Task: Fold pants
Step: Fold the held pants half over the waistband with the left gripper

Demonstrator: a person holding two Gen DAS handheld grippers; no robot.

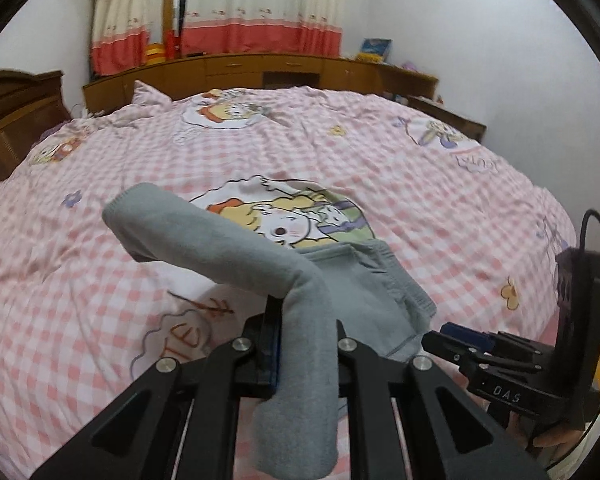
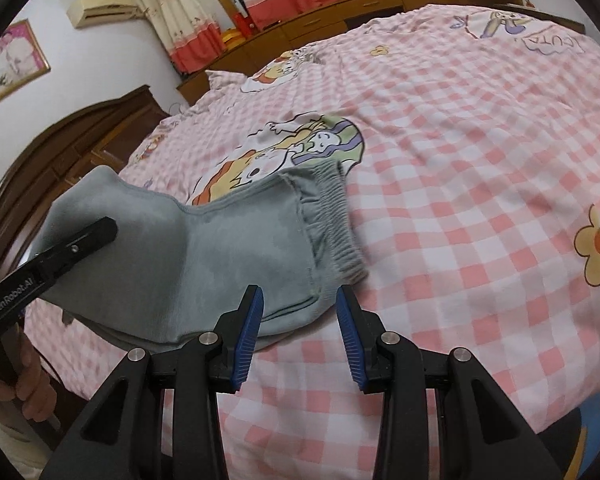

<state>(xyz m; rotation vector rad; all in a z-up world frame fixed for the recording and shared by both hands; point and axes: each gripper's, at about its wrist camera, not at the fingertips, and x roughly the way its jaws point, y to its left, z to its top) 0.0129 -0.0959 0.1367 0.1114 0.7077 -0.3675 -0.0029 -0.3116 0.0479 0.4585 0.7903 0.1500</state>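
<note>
Pink-and-white checked bedding is filling both views, a bed quilt [image 1: 340, 152] printed with cartoon animals, with wooden cabinets [image 1: 260, 70] and red-hemmed curtains [image 1: 220, 12] running along the far wall. And the grey pants [image 2: 228, 256] are lying on the near part of that quilt, elastic waistband [image 2: 332, 216] bunching toward the right, one leg [image 1: 204, 240] being lifted clear of the bed.

The left tongs [image 1: 300, 344] are clenching that leg, fabric draping over and hanging down between the black arms, the loose cuff end sagging toward the camera. The right tongs [image 2: 300, 332] are standing released, blue pads [image 2: 248, 332] apart and nothing between them, hovering just beside the near waist corner without gripping it.

Now the risk, as I'm reading it: the pinch is sitting mid-leg rather than at the hem, so the leg is looking likely to land twisted or doubled when it is carried across. With the waist unpinned, any pull from the left could be dragging the whole garment along the soft quilt and rucking the fold line. The dangling end might also be snagging on the tongs' arms at release
</note>
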